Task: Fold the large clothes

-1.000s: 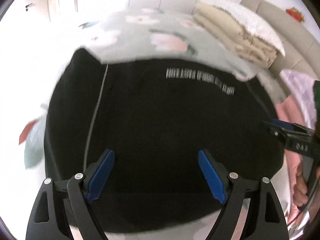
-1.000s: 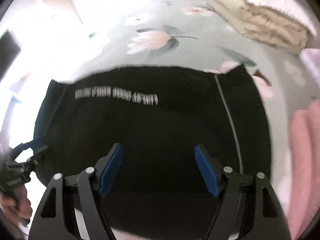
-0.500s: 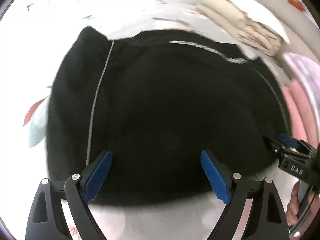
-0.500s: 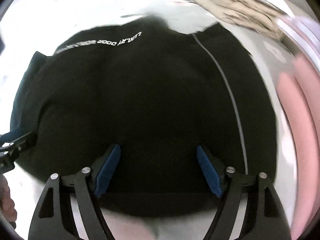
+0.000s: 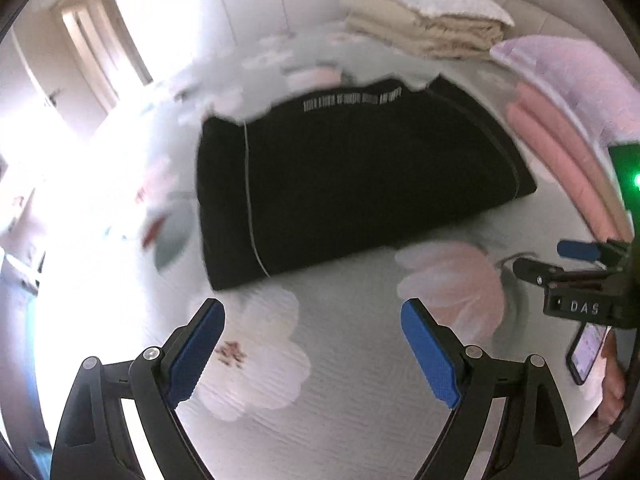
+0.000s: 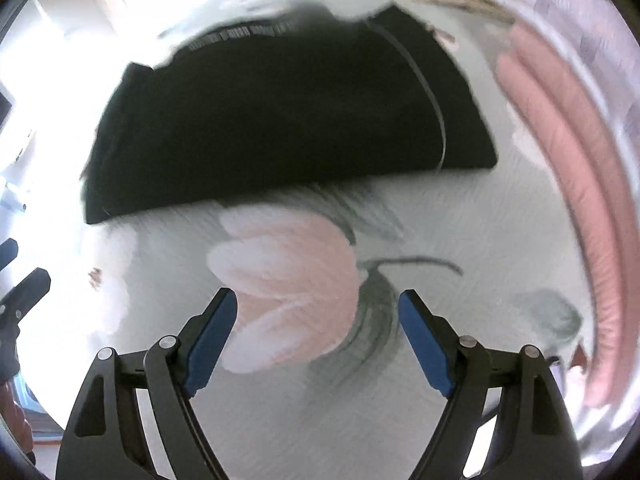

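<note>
A black garment (image 5: 352,184) with a thin white stripe and white lettering lies folded into a block on the floral bedspread (image 5: 352,360); it also fills the upper part of the right wrist view as the black garment (image 6: 280,120). My left gripper (image 5: 312,356) hangs open over bare bedspread, short of the garment's near edge, with nothing between its blue pads. My right gripper (image 6: 316,340) is over a pink printed flower, its jaws opening and empty. The right gripper (image 5: 576,264) also shows at the right edge of the left wrist view.
Folded beige blankets and a white pillow (image 5: 424,20) sit at the far end of the bed. Pink and lilac folded textiles (image 5: 560,120) lie along the right side. A hand holds a phone (image 5: 586,352) at the right edge. Cupboard doors (image 5: 192,8) stand behind.
Both grippers have pulled back and up from over the black garment; it now lies farther ahead, and bedspread is under the fingers. The right jaws have widened a little.
</note>
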Tool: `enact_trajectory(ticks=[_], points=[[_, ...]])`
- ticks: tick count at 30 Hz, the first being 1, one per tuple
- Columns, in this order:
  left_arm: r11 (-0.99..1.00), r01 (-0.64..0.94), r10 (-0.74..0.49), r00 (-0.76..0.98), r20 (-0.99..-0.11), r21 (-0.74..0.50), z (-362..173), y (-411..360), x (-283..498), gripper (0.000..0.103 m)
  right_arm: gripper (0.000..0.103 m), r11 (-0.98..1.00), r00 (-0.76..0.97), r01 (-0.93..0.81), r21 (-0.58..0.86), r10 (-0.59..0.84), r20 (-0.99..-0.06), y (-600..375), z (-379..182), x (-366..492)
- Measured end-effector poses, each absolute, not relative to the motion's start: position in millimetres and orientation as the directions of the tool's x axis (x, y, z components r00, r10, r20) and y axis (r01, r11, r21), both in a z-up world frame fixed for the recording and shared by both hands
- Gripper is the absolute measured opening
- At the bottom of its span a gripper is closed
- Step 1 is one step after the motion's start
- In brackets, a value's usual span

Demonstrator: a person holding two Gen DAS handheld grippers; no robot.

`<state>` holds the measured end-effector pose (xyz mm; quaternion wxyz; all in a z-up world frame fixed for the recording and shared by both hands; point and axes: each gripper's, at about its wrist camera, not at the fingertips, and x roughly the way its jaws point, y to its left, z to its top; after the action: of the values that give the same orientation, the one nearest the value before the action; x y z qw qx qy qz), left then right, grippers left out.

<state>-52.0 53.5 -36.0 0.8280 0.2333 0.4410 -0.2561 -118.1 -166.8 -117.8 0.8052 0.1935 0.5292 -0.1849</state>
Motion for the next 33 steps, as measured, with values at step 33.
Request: enact_trajectory(ticks=[33], points=[[0.862, 0.491, -0.228, 0.599, -0.768, 0.127, 247, 92, 10, 0.092, 0.092, 0.822, 0.484, 0.57, 0.019, -0.316, -0.816, -107, 242, -68]])
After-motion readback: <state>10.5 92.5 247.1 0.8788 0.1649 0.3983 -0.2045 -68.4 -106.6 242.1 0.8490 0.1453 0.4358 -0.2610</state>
